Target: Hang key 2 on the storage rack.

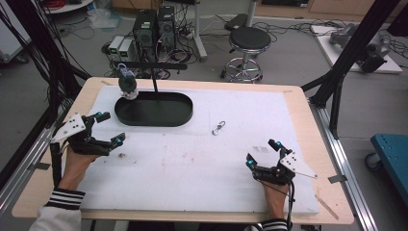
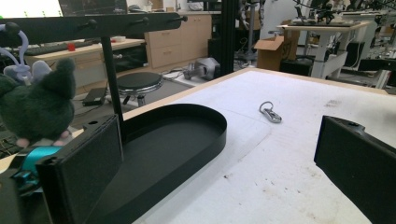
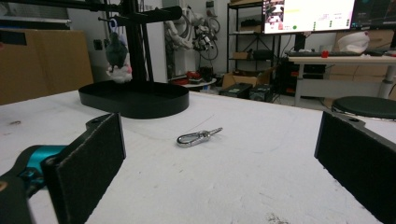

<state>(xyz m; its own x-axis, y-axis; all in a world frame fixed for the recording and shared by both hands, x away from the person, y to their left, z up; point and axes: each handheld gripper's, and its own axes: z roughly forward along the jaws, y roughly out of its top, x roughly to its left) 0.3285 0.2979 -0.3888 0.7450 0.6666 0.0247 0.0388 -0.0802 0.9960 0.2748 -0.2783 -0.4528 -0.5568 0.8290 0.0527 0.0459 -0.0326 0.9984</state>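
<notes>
A small metal clasp (image 1: 219, 128) lies on the white mat, right of the black oval tray (image 1: 180, 115); it also appears as a clasp (image 2: 270, 112) and a clasp (image 3: 198, 136) in the gripper views. A dark plush toy (image 1: 127, 84) hangs from the black rack (image 1: 153, 65) above the tray's left end, seen as the plush (image 2: 39, 107) up close. My left gripper (image 1: 109, 128) is open at the mat's left, just short of the tray. At the front right, my right gripper (image 1: 262, 153) is open too, its jaws wide apart and pointed toward the clasp.
The white mat (image 1: 192, 163) covers most of the wooden table (image 1: 296, 94). Small dark specks (image 1: 121, 155) mark the mat near the left gripper. Behind the table stand a stool (image 1: 248, 41) and computer cases (image 1: 154, 26) among cables.
</notes>
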